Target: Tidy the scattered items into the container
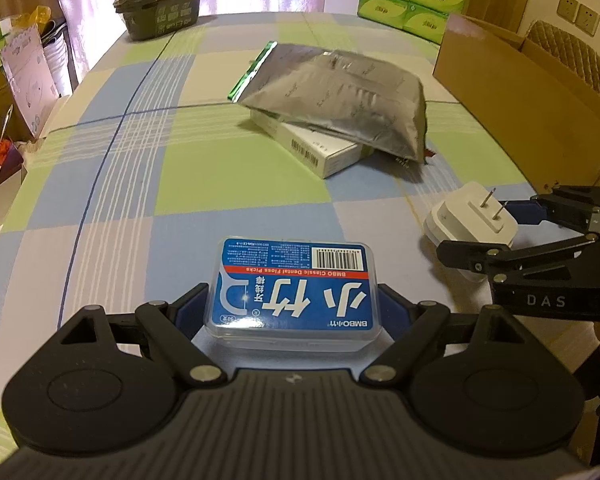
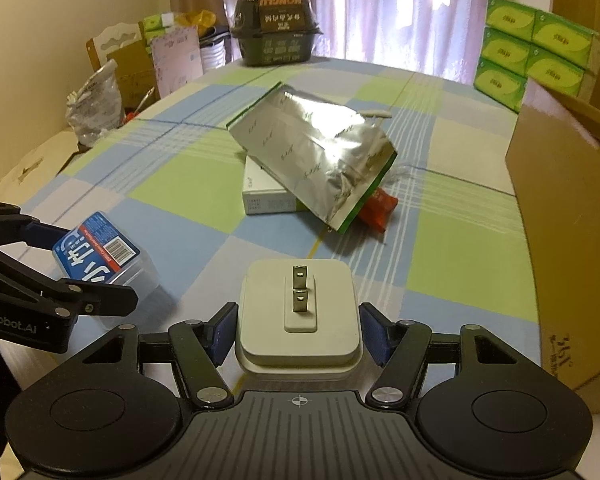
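A clear floss-pick box with a blue label (image 1: 294,288) sits between the fingers of my left gripper (image 1: 292,304), which is shut on its two sides. My right gripper (image 2: 298,322) is shut on a white plug adapter (image 2: 298,312) whose two prongs point up. In the right wrist view the left gripper (image 2: 92,268) holds the floss-pick box (image 2: 96,252) tilted at the left. A silver foil pouch (image 2: 312,156) leans on a white carton (image 2: 264,194) mid-table, with a red packet (image 2: 378,208) under its edge. The open cardboard box (image 2: 564,220) stands at the right.
A dark food tub (image 2: 274,32) stands at the table's far edge. Green tissue packs (image 2: 536,52) are stacked behind the cardboard box. Bags and cartons (image 2: 96,108) crowd the floor off the table's left side. The checked tablecloth (image 1: 112,220) covers the table.
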A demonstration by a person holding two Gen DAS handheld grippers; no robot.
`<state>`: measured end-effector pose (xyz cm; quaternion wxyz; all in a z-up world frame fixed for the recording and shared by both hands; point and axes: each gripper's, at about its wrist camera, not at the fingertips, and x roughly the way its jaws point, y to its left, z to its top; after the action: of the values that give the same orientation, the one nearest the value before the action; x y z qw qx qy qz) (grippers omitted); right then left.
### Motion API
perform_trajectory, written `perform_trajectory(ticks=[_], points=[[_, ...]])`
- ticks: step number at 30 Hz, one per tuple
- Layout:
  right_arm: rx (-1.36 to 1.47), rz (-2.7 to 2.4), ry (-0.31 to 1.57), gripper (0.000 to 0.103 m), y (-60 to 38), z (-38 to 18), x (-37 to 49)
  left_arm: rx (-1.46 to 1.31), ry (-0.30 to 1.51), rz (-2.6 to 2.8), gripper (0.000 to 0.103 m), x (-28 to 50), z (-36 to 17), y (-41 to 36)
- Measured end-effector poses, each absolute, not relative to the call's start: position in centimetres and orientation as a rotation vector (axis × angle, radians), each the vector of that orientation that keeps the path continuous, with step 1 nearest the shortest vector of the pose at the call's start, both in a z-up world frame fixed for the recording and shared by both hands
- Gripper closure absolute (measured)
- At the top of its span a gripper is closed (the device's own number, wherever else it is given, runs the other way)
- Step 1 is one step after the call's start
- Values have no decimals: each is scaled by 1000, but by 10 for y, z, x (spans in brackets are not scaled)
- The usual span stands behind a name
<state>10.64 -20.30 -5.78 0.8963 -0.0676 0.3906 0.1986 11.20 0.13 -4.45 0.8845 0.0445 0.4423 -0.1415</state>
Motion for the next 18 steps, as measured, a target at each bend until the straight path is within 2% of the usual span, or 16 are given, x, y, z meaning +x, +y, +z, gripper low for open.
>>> perform_trajectory(ticks=[18], points=[[-85,330,687,36,-243,-5,67,119,844,-352,19,78,-1,-34]])
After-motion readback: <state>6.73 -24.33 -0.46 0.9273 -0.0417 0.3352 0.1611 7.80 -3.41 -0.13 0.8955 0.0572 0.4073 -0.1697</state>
